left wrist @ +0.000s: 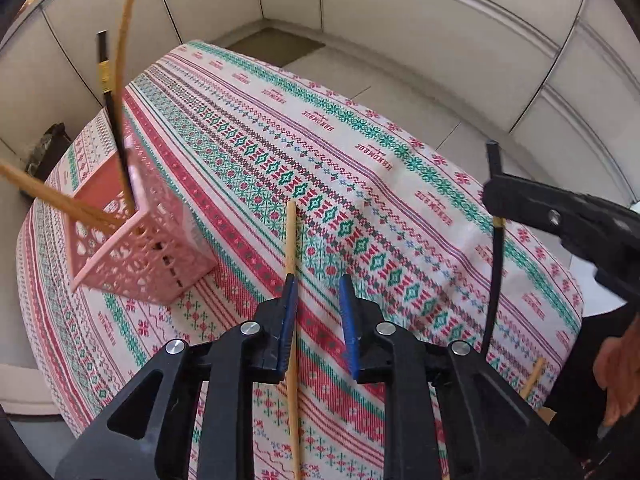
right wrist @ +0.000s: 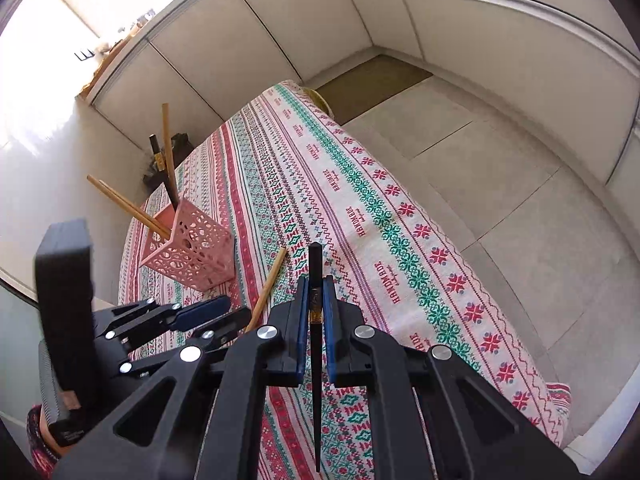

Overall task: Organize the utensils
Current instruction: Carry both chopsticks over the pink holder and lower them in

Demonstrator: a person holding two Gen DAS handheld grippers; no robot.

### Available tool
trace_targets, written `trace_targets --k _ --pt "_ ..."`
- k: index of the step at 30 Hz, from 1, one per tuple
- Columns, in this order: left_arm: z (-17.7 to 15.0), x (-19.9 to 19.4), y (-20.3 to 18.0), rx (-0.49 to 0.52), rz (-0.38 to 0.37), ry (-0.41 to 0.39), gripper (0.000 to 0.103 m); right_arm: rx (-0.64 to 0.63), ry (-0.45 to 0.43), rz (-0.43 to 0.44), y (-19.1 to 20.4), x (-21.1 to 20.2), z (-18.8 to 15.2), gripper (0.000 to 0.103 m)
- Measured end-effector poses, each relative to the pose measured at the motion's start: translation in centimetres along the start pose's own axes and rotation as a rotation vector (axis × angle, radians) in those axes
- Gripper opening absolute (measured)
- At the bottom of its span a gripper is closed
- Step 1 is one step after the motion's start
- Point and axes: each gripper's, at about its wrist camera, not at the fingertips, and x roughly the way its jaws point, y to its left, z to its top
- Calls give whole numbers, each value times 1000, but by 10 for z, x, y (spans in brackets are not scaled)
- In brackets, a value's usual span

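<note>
Blown-out window glare, fisheye-warped edges

Patterned tablecloth (left wrist: 360, 168) under pink basket (left wrist: 160, 264)

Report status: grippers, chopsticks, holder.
Left gripper open beside a wooden chopstick. Right gripper shut on black chopstick. Pink holder holds several chopsticks already. Path looks unobstructed.

Table (right wrist: 360, 208) under patterned red-green cloth. Pale panelled walls (right wrist: 500, 32) meet at a corner. Grey tiled floor (right wrist: 500, 184), brown mat (right wrist: 376, 80). Bright window (right wrist: 48, 40) overexposed.
</note>
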Motion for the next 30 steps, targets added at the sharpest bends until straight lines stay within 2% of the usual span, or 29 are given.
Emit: trace_targets --k 3,7,9,10,11,12,13,14,16,17,18,19,21,23,30 --pt "25 21 -4 11 58 71 31 38 25 31 -15 7 4 7" --pt "38 51 -3 29 145 195 36 65 65 79 -21 13 11 7" --pt "39 67 1 35 146 269 44 57 55 87 -21 9 14 7" --pt "40 66 4 36 141 266 44 52 50 92 -20 7 15 7" --pt "40 67 5 36 130 282 43 50 46 95 -20 7 15 7" --pt "40 67 3 51 104 291 29 51 48 95 -21 7 16 7" --pt "40 68 0 59 63 298 7 54 53 95 -22 8 16 7" --pt "38 68 -6 74 58 296 7 61 60 95 -24 9 16 7" --pt "32 65 -14 80 98 268 6 85 76 95 -30 12 16 7" --pt "28 62 -13 52 86 246 6 98 80 95 -33 12 15 7" --pt "22 55 -12 15 43 207 7 107 81 96 -36 12 15 7" --pt "13 45 -10 -13 6 143 7 111 75 97 -38 10 15 7" --pt "-4 20 -8 -38 24 10 7 97 53 103 -37 5 15 7" --pt "-23 -15 -5 -63 32 -156 7 64 20 115 -31 -2 14 7" --pt "-92 -124 14 -250 68 -612 7 -110 -162 168 16 -45 7 7"
